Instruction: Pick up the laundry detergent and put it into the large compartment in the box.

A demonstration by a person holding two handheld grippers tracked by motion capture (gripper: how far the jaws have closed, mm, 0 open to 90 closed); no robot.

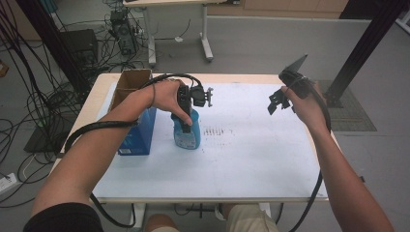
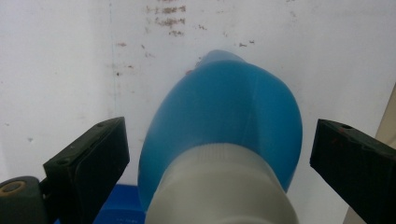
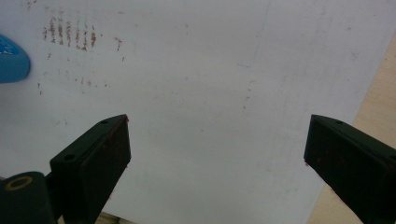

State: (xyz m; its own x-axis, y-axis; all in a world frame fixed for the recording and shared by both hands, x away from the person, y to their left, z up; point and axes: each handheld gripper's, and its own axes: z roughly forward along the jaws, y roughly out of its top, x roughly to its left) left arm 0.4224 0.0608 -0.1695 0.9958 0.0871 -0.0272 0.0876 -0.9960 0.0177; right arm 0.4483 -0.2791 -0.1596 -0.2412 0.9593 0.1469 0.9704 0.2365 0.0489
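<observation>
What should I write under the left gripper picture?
Open left gripper around a blue bottle with a white cap.

One blue bottle [image 1: 187, 133] with a white cap stands on the worktop [image 1: 251, 159]. One open cardboard box [image 1: 131, 84] with a blue lower part sits at its left. There are two claws, the left claw [image 1: 205, 95] and the right claw [image 1: 276, 102], and one white sheet [image 1: 241, 145] covers the worktop.

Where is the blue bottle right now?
In the high view the blue bottle stands on the white sheet, left of centre, just right of the blue box, under the open left gripper.
</observation>
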